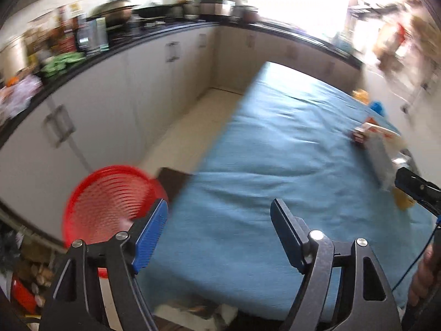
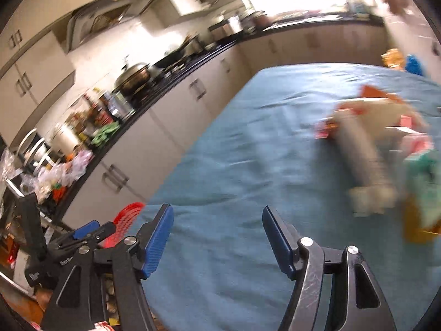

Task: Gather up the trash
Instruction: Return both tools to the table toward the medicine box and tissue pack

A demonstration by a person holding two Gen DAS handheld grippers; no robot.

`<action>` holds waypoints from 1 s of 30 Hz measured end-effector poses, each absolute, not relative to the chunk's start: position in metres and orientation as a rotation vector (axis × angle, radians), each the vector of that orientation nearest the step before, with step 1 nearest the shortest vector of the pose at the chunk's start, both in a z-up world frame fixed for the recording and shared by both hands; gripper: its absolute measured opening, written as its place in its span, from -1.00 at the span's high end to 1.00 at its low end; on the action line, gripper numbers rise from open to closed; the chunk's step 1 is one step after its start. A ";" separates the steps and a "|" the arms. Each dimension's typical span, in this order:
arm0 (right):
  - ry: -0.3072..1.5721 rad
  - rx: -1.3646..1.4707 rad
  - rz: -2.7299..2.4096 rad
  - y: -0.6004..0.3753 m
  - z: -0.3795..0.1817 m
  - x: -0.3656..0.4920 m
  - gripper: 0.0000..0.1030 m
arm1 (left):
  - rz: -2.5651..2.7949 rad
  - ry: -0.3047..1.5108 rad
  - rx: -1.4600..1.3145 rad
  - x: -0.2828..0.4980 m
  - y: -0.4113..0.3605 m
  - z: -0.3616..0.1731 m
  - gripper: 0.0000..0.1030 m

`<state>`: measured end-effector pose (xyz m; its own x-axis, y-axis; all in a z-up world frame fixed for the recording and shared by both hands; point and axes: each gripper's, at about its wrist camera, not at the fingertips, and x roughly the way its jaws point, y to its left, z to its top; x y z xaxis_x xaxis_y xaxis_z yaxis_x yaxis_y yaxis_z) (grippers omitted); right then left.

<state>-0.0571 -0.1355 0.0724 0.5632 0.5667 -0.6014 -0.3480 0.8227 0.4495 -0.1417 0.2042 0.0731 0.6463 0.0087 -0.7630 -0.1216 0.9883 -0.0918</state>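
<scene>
Left wrist view showed the left tongs spread apart and holding nothing above the near end of a bench draped in blue cloth. A red basket sat just past the bench's left edge, beside a strip of pale floor running along white kitchen cabinets. Right wrist view had the right tongs likewise wide apart and bare over open cloth. Blurred trash, a pale tube among orange, pink and green wrappers, lay heaped near the bench's right edge.
</scene>
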 end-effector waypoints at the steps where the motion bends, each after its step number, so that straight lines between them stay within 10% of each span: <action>1: 0.795 0.295 0.509 -0.156 0.075 -0.061 -0.43 | 0.044 0.867 -0.133 -0.137 0.192 0.075 -0.47; 28: 0.838 0.227 0.262 -0.300 0.031 -0.011 -0.62 | -0.342 1.038 -0.096 0.025 -0.058 0.039 -0.46; 30: 0.836 0.215 0.256 -0.297 0.029 -0.008 -0.62 | -0.360 1.051 -0.112 0.026 -0.057 0.034 -0.21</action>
<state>-0.0080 -0.2971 0.0288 0.6427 0.3065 -0.7022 -0.1385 0.9479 0.2870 0.0258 -0.0574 0.0342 0.4442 -0.3423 -0.8279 0.2365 0.9361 -0.2602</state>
